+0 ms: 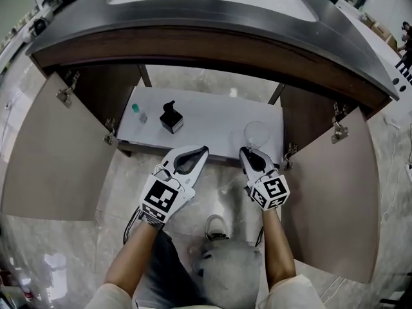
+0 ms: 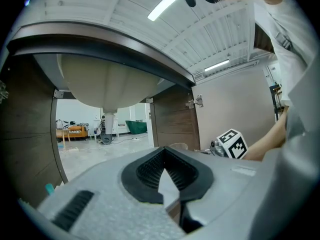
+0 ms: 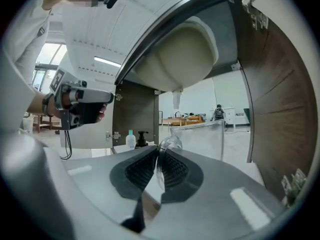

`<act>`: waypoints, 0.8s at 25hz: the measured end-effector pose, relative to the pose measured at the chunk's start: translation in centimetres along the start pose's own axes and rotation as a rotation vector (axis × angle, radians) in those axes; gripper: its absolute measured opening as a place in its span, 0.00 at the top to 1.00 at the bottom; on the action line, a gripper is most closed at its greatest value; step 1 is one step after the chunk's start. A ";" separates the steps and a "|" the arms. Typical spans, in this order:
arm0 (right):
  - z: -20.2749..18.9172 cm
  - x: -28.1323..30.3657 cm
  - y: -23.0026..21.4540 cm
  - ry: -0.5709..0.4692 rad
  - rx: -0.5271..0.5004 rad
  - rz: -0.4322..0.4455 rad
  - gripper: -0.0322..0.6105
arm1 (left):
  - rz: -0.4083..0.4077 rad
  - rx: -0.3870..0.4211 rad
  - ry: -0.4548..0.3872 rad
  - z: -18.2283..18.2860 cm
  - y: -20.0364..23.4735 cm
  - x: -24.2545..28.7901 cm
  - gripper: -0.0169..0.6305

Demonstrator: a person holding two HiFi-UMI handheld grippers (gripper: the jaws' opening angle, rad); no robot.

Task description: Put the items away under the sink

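A white shelf (image 1: 212, 118) lies inside the open cabinet under the sink. On its left part stand a small clear bottle with a teal cap (image 1: 138, 112) (image 3: 130, 139) and a black pump bottle (image 1: 171, 118) (image 3: 143, 137). My right gripper (image 1: 247, 152) (image 3: 159, 152) is shut on the rim of a clear glass (image 1: 257, 134) (image 3: 170, 143), which hangs over the shelf's right front corner. My left gripper (image 1: 203, 150) (image 2: 163, 150) is at the shelf's front edge, shut, with nothing between its pads.
Both cabinet doors stand wide open, the left door (image 1: 51, 147) and the right door (image 1: 341, 198). The sink basin (image 2: 110, 84) and its drain pipe (image 2: 109, 120) hang above the shelf. The dark counter edge (image 1: 212, 18) juts out overhead. The person's shoe (image 1: 216, 226) is on the floor.
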State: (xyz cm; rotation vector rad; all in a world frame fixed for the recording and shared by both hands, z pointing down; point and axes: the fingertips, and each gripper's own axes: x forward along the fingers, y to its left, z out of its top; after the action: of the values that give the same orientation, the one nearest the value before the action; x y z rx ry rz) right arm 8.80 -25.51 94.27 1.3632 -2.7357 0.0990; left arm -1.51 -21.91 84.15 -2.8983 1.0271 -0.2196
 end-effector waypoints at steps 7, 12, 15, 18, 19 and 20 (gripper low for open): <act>-3.7 0.9 -2.2 0.026 0.075 -0.055 0.92 | 0.018 -0.017 0.036 -2.4 0.2 1.7 0.97; -5.3 1.2 -3.6 0.013 0.133 -0.075 0.92 | 0.009 -0.049 0.056 -4.0 -0.1 2.4 0.97; -6.0 1.6 -4.3 0.004 0.153 -0.091 0.92 | 0.002 -0.048 0.070 -4.7 0.0 2.6 0.97; -6.6 1.9 -4.9 0.007 0.163 -0.097 0.92 | -0.003 -0.061 0.071 -5.2 -0.2 2.6 0.97; -6.7 2.0 -5.0 0.009 0.169 -0.100 0.92 | -0.006 -0.064 0.073 -5.4 -0.3 2.7 0.97; -6.9 2.0 -5.1 0.009 0.177 -0.101 0.92 | -0.008 -0.066 0.075 -5.5 -0.3 2.7 0.97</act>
State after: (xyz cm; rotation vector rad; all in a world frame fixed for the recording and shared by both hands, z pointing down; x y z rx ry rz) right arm 12.00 -29.56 101.40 1.5371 -2.6997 0.3464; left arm -0.06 -23.41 89.97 -2.9744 1.0538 -0.3030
